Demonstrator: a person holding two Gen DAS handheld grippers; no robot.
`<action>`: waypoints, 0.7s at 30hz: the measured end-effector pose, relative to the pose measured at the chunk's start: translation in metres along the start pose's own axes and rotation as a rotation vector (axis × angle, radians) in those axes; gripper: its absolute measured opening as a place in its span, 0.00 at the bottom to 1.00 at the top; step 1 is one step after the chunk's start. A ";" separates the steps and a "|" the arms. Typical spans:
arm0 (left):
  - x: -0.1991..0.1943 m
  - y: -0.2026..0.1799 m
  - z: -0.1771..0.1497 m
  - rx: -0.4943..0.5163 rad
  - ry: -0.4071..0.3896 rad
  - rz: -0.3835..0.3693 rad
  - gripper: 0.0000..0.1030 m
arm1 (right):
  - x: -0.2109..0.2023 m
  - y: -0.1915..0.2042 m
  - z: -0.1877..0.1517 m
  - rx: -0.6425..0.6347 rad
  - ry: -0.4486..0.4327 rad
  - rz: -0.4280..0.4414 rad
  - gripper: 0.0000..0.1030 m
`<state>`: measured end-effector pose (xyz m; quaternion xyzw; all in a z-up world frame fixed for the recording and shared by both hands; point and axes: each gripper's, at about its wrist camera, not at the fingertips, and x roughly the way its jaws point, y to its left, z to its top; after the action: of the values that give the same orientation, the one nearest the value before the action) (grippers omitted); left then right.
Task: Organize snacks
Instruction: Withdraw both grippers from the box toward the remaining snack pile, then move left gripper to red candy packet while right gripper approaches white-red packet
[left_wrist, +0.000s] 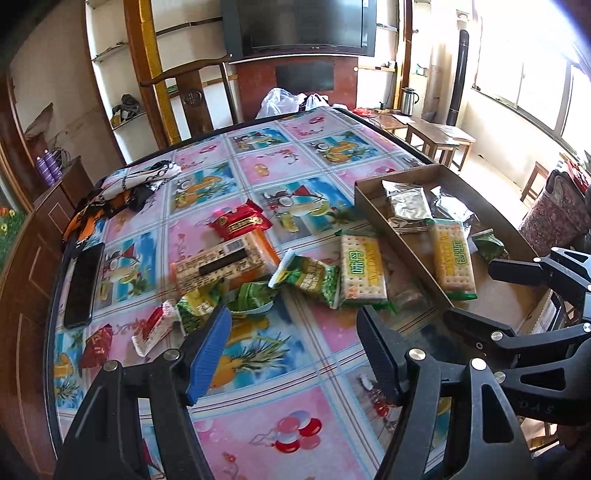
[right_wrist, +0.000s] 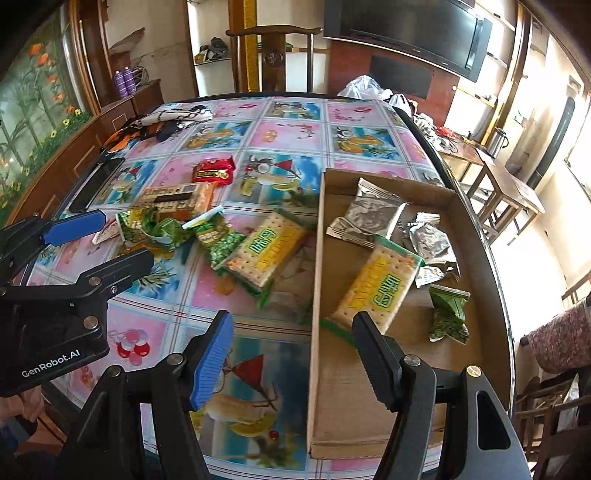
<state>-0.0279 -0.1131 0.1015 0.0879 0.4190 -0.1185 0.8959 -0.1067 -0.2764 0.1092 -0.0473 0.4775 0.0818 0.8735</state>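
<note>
A round table with a bright picture cloth holds a lot of snacks. Both grippers hang above the near side of the table, and both are wide open with nothing in them. The left gripper is over the bare cloth, just in front of the snack pile. The right gripper is over the near left wall of a flat cardboard box, which sits at the right edge of the table. Inside the box lies a yellow cracker pack, tilted, with its near end close to the right gripper's black finger. Past it, toward the far end of the box, lie two shiny silver packets, and a small green packet sits by the box's right wall. Out on the cloth, just left of the box wall, lies a second yellow cracker pack. Next to that are some green snack bags bunched up together near the middle of the table. A little farther back is an orange cracker pack, and behind it a red packet. Small red and white packets lie near the left edge. A black phone lies flat by the left edge, and some cloth is heaped at the far left of the table. A wooden chair stands behind the table.
</note>
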 end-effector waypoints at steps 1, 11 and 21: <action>-0.001 0.001 -0.001 -0.002 -0.001 0.002 0.68 | -0.001 0.002 0.000 -0.005 -0.002 0.001 0.69; -0.005 0.011 -0.004 -0.017 -0.004 0.017 0.68 | -0.002 0.015 0.003 -0.030 -0.012 0.010 0.70; -0.007 0.022 -0.008 -0.032 -0.002 0.032 0.68 | 0.000 0.026 0.006 -0.054 -0.013 0.024 0.70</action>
<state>-0.0318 -0.0896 0.1031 0.0801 0.4184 -0.0974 0.8995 -0.1063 -0.2498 0.1125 -0.0648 0.4701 0.1053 0.8739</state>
